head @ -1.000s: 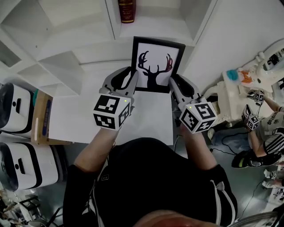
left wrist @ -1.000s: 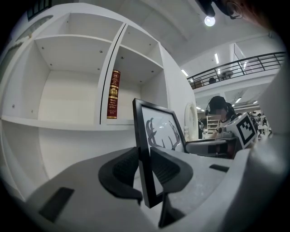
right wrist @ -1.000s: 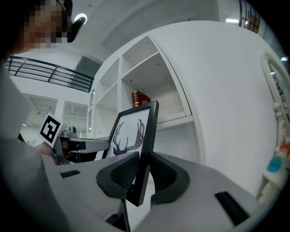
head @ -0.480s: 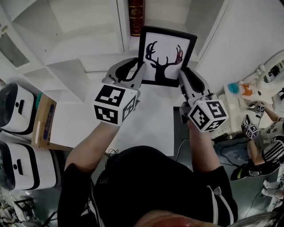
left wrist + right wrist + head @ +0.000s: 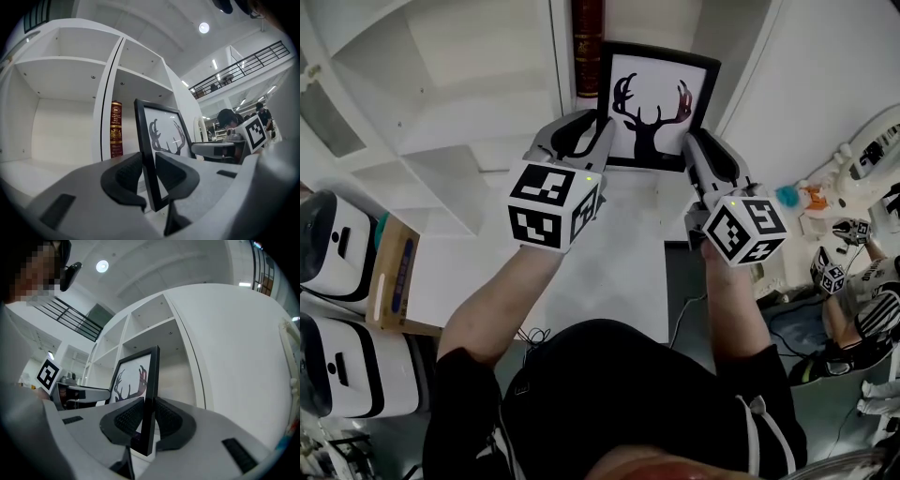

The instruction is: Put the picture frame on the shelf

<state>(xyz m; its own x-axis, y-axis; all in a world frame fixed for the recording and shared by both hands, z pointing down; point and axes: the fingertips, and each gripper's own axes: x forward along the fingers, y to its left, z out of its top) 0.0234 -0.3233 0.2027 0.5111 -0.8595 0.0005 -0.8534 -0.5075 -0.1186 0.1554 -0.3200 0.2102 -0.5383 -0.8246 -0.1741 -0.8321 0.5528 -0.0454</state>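
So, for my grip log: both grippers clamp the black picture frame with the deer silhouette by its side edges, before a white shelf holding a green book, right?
Not quite: the book is dark red, not green, as the left gripper view shows. The rest holds: left gripper and right gripper clamp the black deer picture frame before the white shelf.

gold print on book spine (image 5: 116,129), unreadable
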